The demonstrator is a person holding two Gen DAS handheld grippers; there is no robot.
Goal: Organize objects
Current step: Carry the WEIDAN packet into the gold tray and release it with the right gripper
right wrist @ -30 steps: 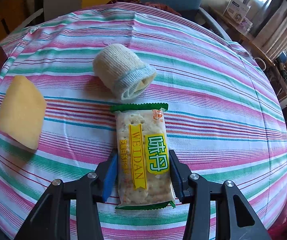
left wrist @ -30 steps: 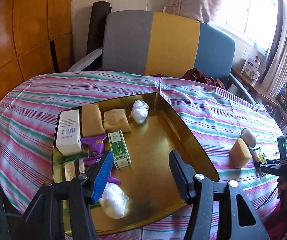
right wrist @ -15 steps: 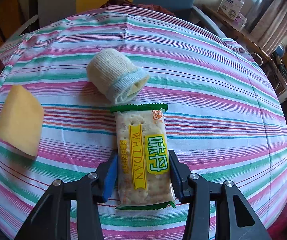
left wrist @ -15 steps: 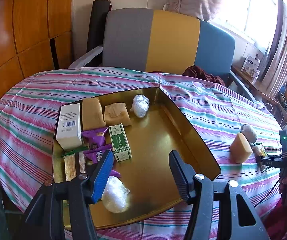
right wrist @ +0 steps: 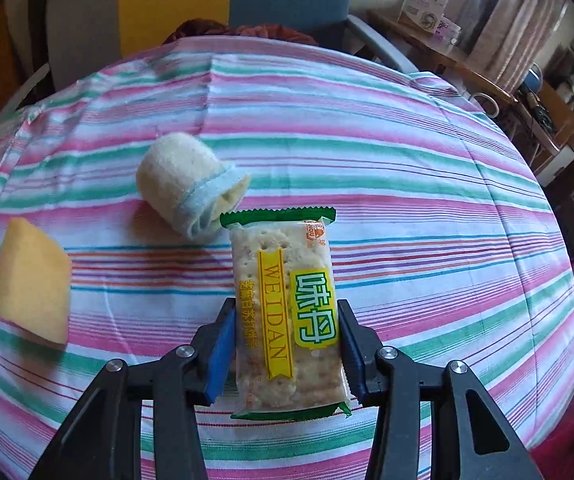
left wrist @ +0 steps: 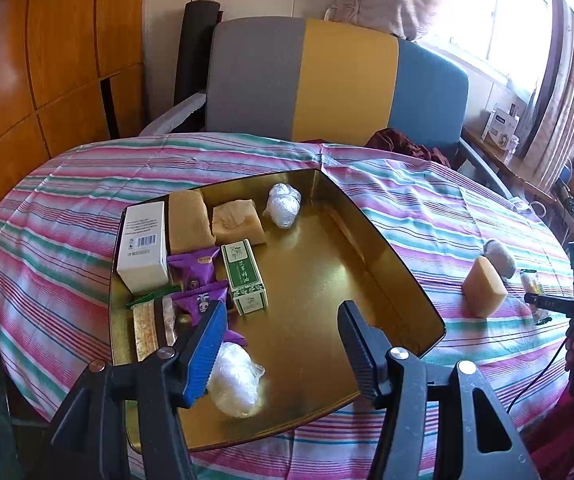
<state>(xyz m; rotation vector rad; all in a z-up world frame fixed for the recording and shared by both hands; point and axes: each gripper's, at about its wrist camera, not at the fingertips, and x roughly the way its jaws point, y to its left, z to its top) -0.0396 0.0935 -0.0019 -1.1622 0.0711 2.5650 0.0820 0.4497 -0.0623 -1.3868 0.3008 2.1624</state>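
- Cracker packet (right wrist: 287, 312) clamped between our right gripper (right wrist: 285, 344) pads, above the striped tablecloth (right wrist: 407, 184).
- Left gripper (left wrist: 283, 344) spread wide, gripping nothing, over the gold tray (left wrist: 387, 248).
- We see rolled cloth (right wrist: 189, 188) and yellow sponge (right wrist: 31, 280) beside the packet.

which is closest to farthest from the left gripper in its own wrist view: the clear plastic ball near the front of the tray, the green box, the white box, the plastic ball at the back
From the left gripper:
1. Front plastic ball, just beside its blue left finger.
2. Green box, mid tray, ahead of that finger.
3. White box, at the tray's left wall.
4. Back plastic ball, near the far rim of the gold tray.
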